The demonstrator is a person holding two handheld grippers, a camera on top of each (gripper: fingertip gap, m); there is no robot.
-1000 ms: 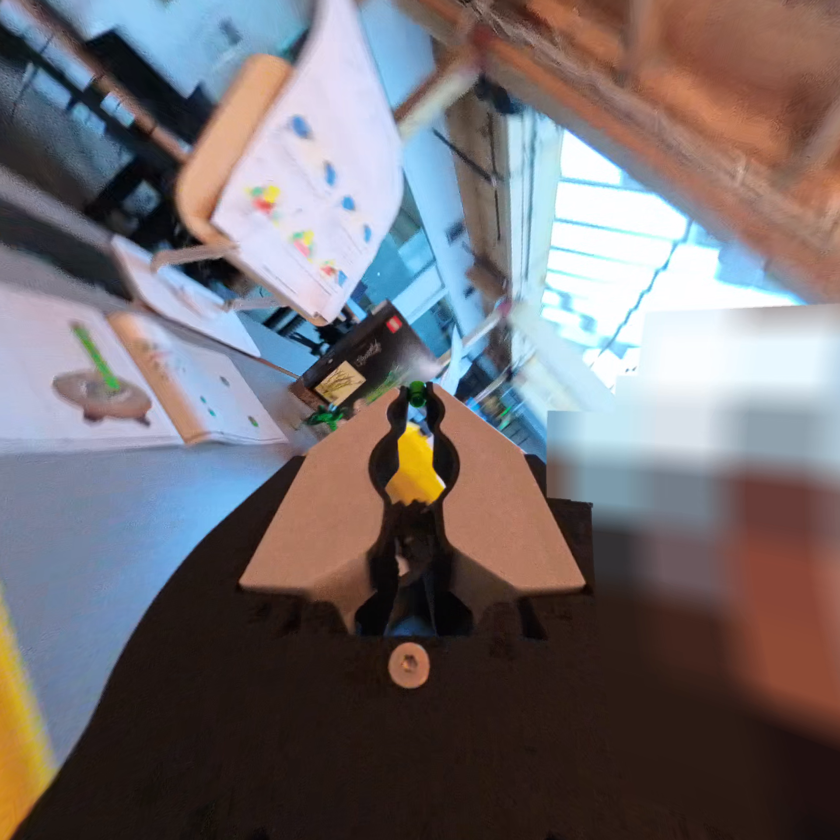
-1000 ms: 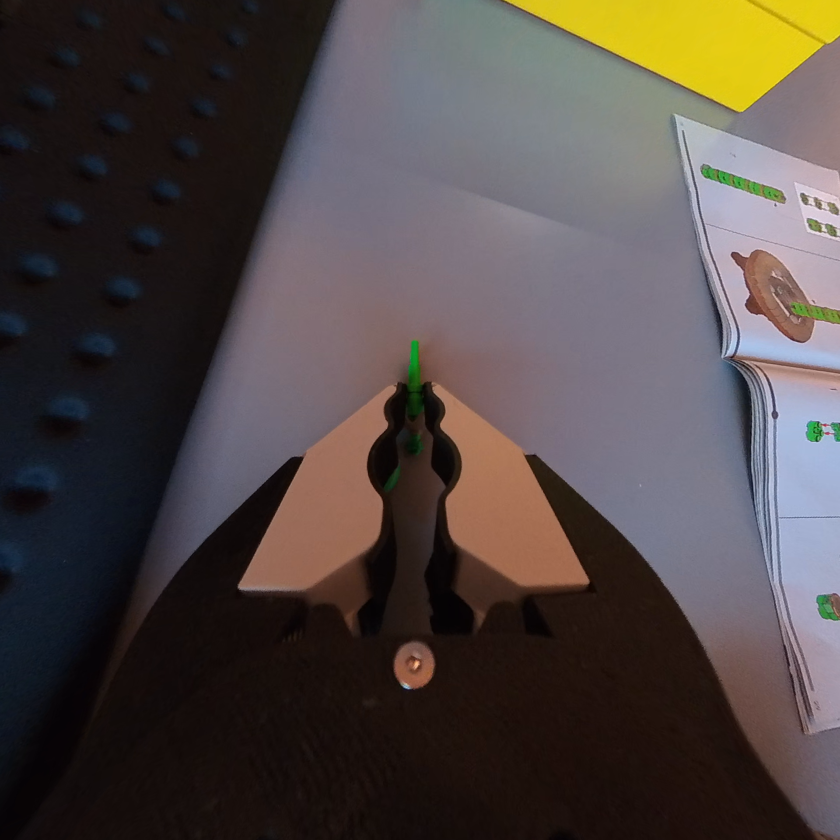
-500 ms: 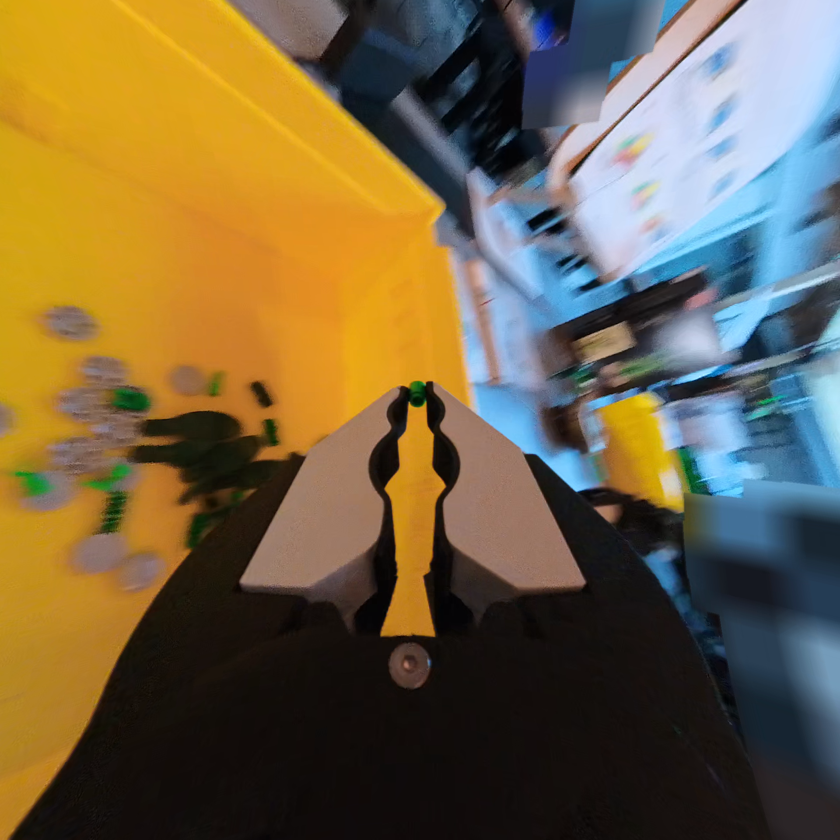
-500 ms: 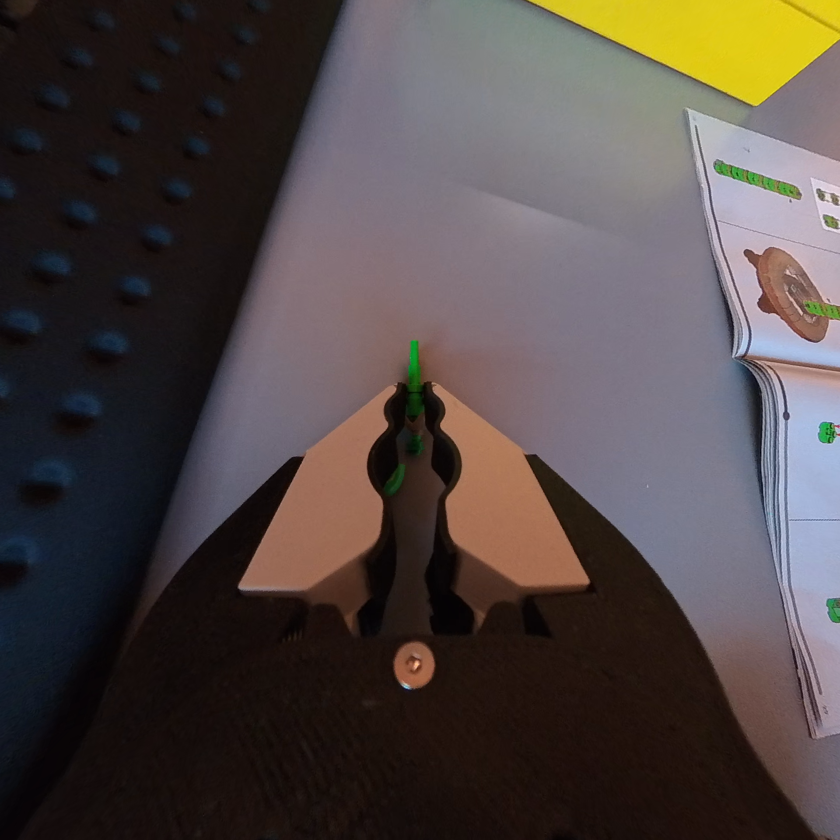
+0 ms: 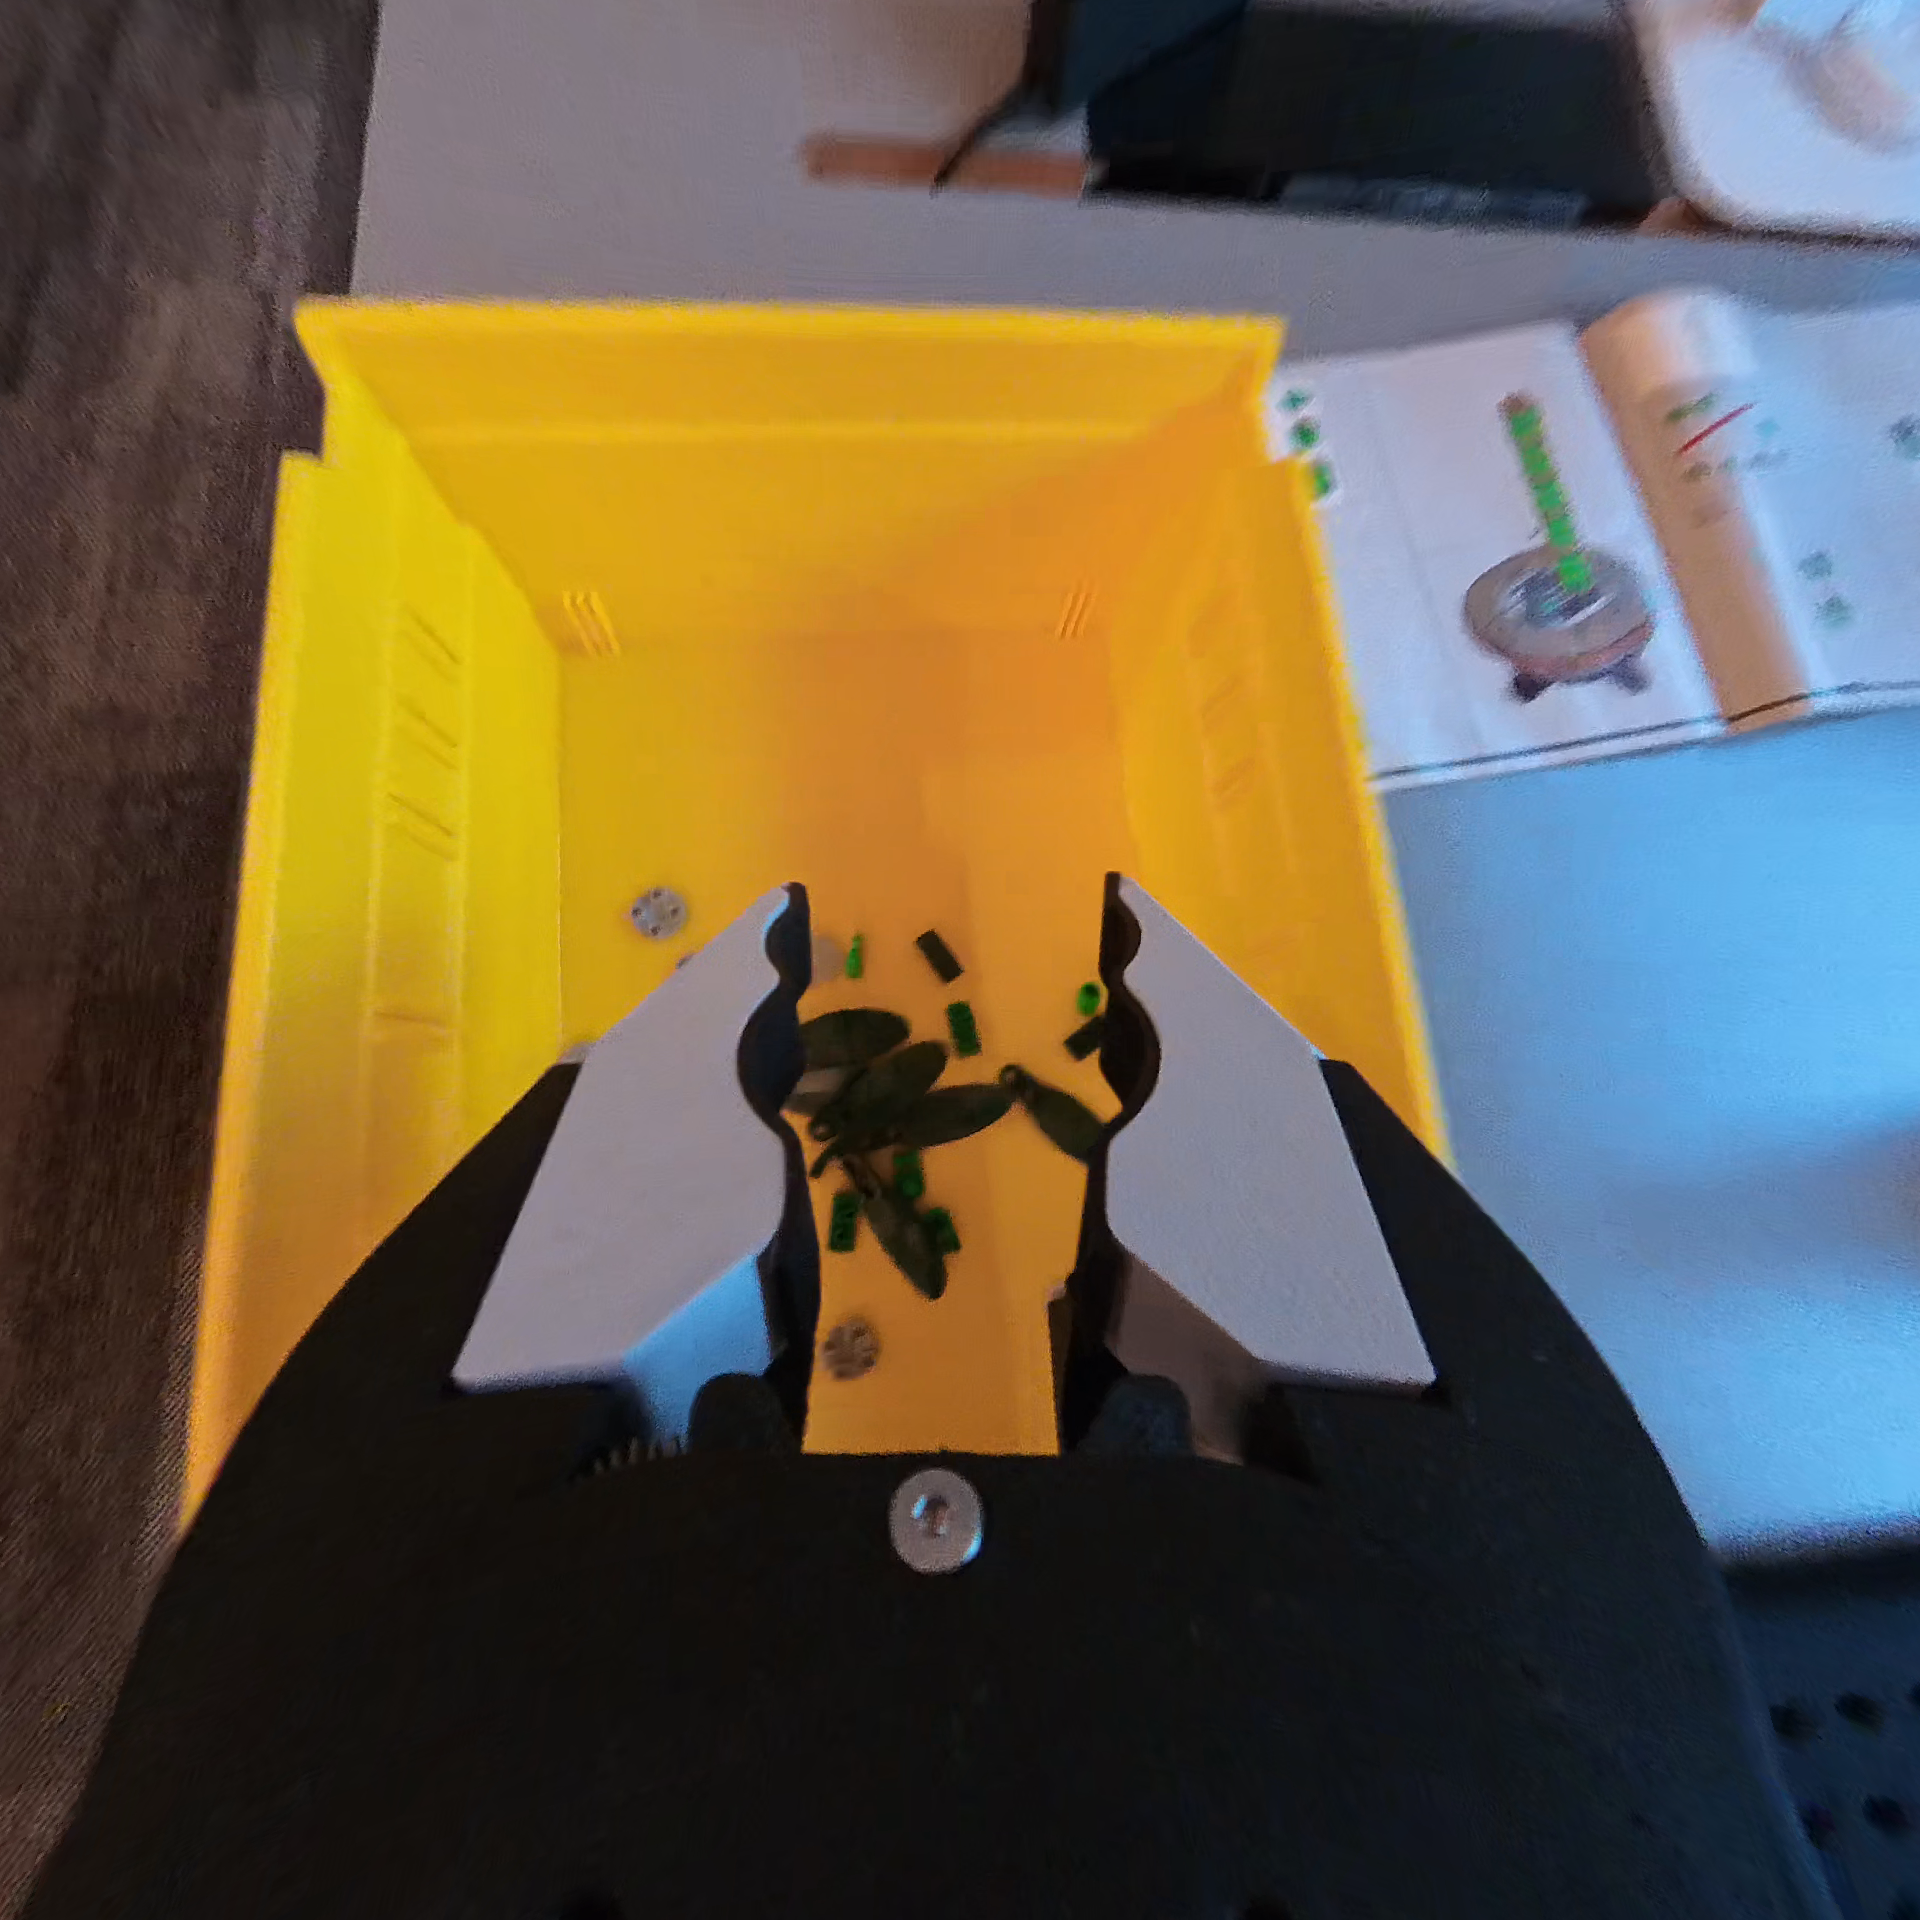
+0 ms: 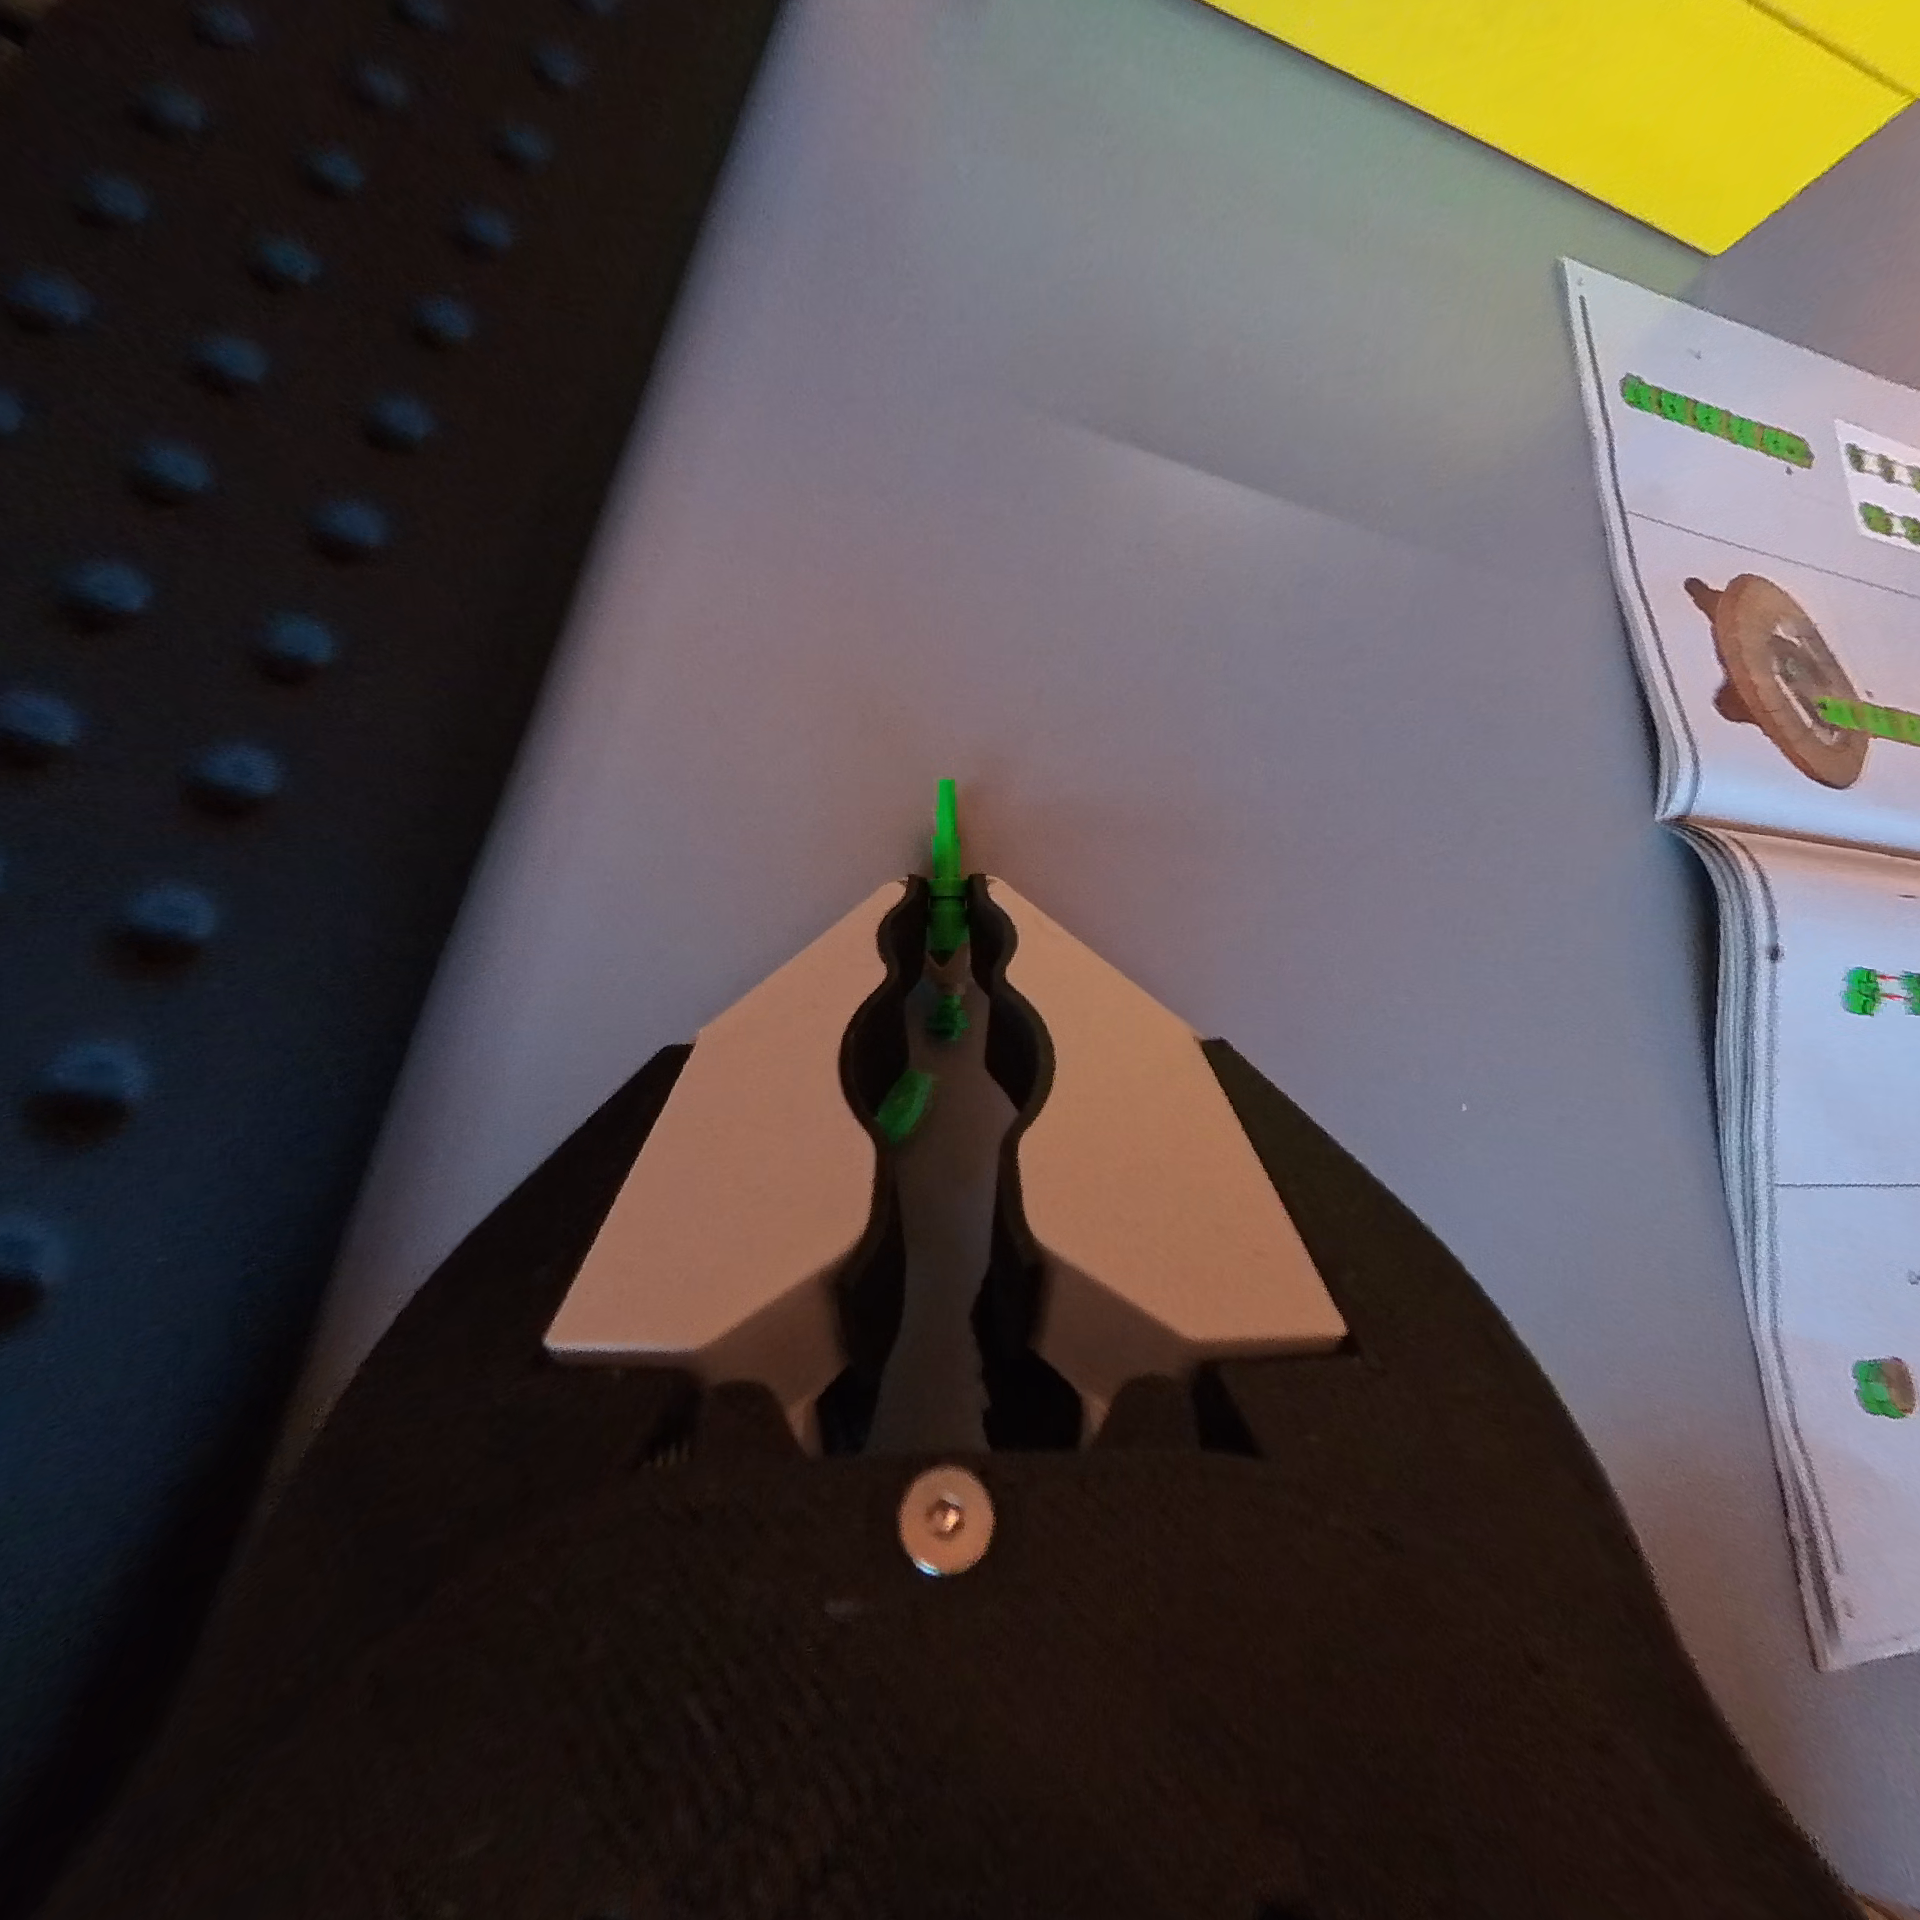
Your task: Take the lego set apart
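My left gripper (image 5: 951,883) is open and empty above the yellow bin (image 5: 416,831). On the bin floor lie several dark green leaf pieces (image 5: 914,1091), small bright green pieces (image 5: 962,1027) and grey round pieces (image 5: 658,914). A small bright green piece (image 5: 1087,1000) lies by the right finger. My right gripper (image 6: 943,883) is shut on a thin bright green lego stem (image 6: 943,831), whose tip sticks out past the fingertips above the grey table (image 6: 1143,520). More green parts (image 6: 904,1101) of it show behind the tips.
An open instruction booklet (image 5: 1558,561) lies right of the bin; it also shows in the right wrist view (image 6: 1766,831). A dark studded mat (image 6: 208,520) lies left of the table. A corner of the yellow bin (image 6: 1558,94) is at the top right. My hands' fingertips stand some 40 cm from each other.
My left gripper swung over the bin and opened; the small green piece it pinched has left the grasp. My right gripper stayed shut on the green stem and barely moved.
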